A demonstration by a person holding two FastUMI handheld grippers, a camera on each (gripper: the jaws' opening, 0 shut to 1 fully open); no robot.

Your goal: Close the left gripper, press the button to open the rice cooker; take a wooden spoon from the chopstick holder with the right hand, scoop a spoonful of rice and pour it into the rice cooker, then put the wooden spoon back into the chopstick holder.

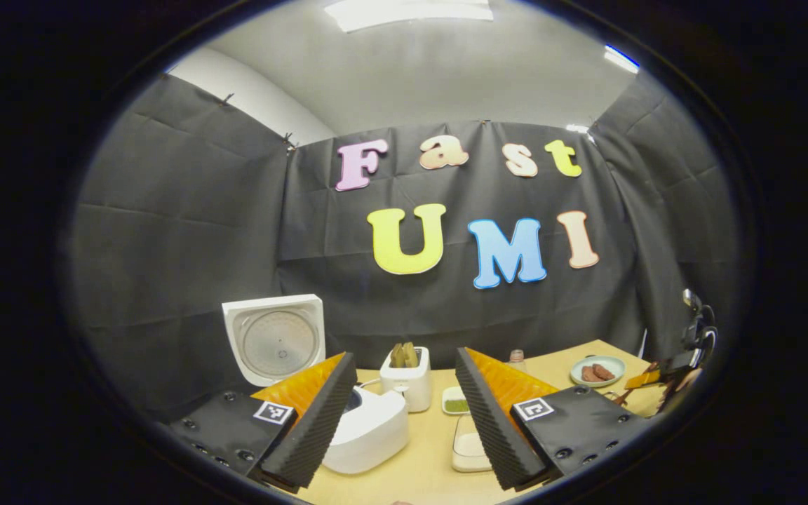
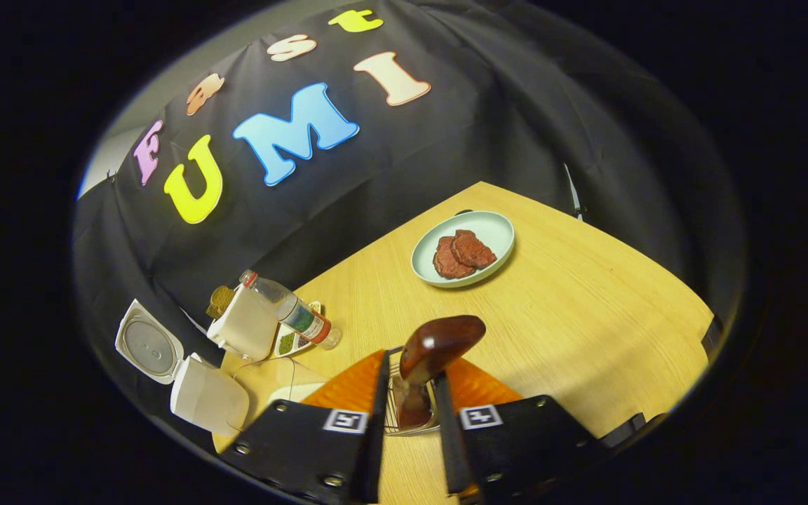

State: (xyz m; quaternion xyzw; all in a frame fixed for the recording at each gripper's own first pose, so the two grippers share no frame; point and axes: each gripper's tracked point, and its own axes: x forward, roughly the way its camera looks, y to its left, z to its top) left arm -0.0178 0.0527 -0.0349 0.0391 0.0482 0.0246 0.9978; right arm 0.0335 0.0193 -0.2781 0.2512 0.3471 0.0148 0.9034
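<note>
Right gripper [image 2: 409, 414] clamped on spoon [image 2: 432, 354] handle, above a wire holder [image 2: 395, 410]. Left gripper [image 1: 404, 414] jaws apart, holding nothing. Cooker [image 1: 365, 428] lid up.

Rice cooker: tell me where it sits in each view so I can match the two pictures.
Left gripper view: rice cooker at lower centre-left, between the claw's fingers, lid raised behind it.
Right gripper view: rice cooker at far lower left, lid open toward the wall.
Shared landmark: the white chopstick holder beside the cooker.
</note>
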